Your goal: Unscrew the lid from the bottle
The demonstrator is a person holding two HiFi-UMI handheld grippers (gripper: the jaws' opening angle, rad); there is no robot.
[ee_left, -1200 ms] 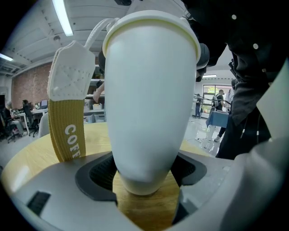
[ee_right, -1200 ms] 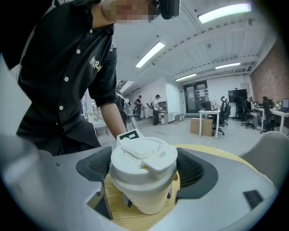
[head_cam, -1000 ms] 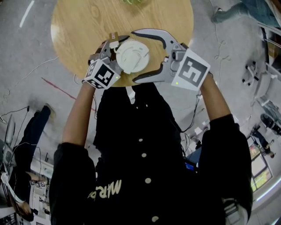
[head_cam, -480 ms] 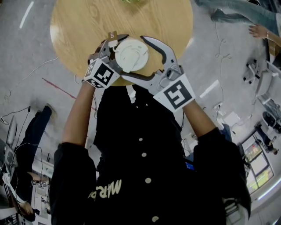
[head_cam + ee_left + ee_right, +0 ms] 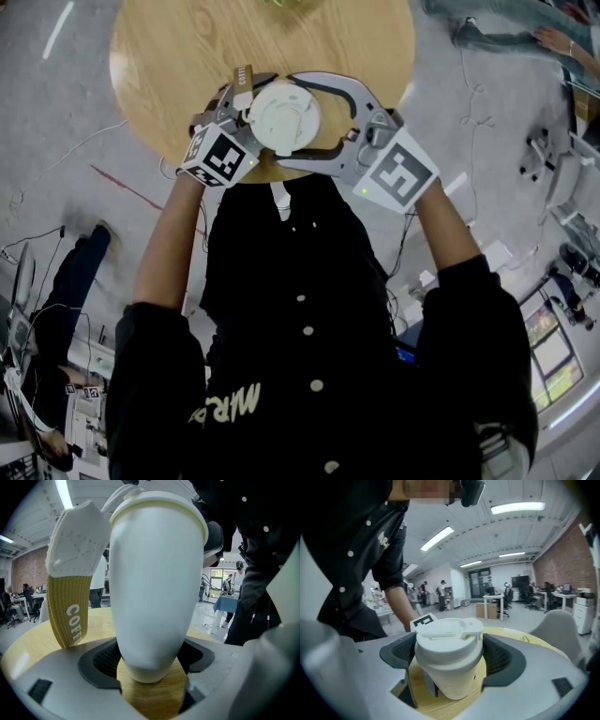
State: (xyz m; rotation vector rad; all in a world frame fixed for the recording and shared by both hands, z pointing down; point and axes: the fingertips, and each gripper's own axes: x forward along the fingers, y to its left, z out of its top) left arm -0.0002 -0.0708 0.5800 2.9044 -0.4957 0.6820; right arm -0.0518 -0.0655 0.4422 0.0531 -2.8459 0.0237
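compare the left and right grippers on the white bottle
The left gripper clamps the bottle low on its tapered body; the right gripper brackets the lid, jaws just closing, contact unclear. The left gripper's jaws sit close together; the right gripper's stand wide. Both are over the wooden table.

An open-plan office, with something of a lab about it. Long strip lights point(image 5: 517, 508) run along a white ceiling, and one brick wall point(image 5: 562, 550) stands behind rows of desks point(image 5: 555, 597) with office chairs point(image 5: 532, 595), where people sit at work. Loose cables point(image 5: 56, 155) trail across the grey floor point(image 5: 56, 84) around a round wooden table point(image 5: 187, 56).
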